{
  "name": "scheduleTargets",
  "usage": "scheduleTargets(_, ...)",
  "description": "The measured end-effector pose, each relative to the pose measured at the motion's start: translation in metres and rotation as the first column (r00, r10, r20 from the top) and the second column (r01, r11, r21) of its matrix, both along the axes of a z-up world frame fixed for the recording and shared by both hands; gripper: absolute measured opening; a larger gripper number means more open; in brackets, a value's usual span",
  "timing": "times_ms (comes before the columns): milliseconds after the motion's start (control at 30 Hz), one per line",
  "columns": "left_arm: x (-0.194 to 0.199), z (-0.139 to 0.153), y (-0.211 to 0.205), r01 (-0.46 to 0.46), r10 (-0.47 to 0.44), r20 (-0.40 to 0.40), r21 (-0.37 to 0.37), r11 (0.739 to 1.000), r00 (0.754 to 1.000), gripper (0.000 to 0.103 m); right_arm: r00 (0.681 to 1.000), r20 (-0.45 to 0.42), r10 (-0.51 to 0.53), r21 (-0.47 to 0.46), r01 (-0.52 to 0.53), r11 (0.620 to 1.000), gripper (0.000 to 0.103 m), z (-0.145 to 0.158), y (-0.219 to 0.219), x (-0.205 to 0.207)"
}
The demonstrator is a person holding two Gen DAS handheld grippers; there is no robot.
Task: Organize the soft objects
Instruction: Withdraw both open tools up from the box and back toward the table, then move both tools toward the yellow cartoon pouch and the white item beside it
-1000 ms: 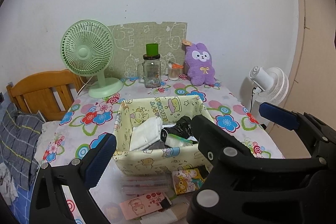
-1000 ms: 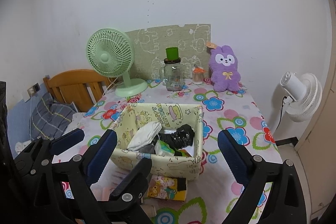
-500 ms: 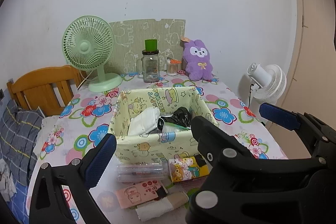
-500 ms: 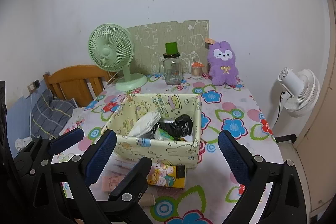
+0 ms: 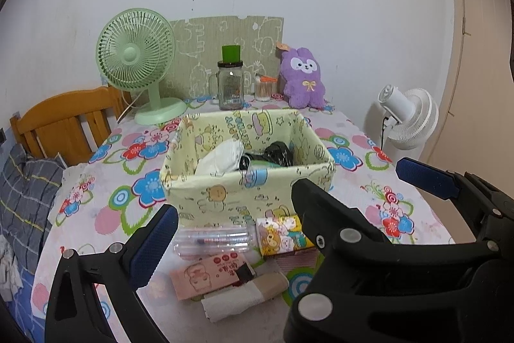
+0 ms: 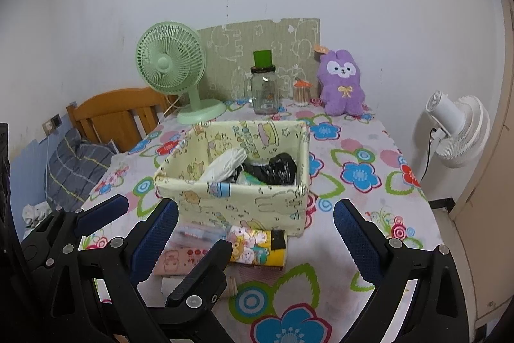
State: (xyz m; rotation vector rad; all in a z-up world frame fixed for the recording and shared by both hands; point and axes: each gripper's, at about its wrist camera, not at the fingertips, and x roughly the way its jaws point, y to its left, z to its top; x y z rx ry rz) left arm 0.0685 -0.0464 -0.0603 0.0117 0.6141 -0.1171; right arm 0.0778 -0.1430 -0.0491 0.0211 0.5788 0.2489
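Left tongs (image 5: 286,198) gaping wide, right tongs (image 6: 255,233) gaping wide, both holding nothing, fabric bin (image 5: 247,182) sitting mid-frame, rolled white cloth (image 5: 244,299) showing only in left view, lower centre.

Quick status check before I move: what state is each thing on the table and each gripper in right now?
Left gripper: open, empty.
Right gripper: open, empty.
Fabric box: upright, open-topped, partly filled.
White cloth: in the box.
Black bag: in the box.
Green fan: upright; running or not, cannot tell.
Glass jar: upright, lidded.
Purple plush: sitting upright.
Rolled bandage: lying on the table.
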Motion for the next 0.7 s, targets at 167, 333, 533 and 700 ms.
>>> scheduleTargets(167, -0.001, -0.012, 0.001, -0.007, 0.007, -0.02, -0.002, 1.0, 1.0, 0.103, 1.0, -0.023, 0.003, 0.001, -0.003, 1.0, 0.099, -0.012, 0.0, 0.0)
scheduleTargets(333, 0.0, -0.027, 0.0, -0.008, 0.008, -0.05, -0.012, 1.0, 0.999, 0.102, 0.999, -0.05, 0.005, -0.001, -0.005, 1.0, 0.099, -0.026, -0.001, 0.001)
scheduleTargets(533, 0.0, -0.042, 0.001, -0.016, 0.014, -0.078, -0.03, 0.999, 0.997, 0.102, 0.997, -0.074, 0.011, 0.0, -0.011, 1.0, 0.099, -0.041, -0.001, 0.004)
scheduleTargets(700, 0.003, -0.058, 0.002, -0.028, 0.024, -0.112, -0.031, 0.999, 0.993, 0.102, 0.995, -0.102, 0.018, -0.004, -0.019, 1.0, 0.099, -0.056, 0.0, 0.007)
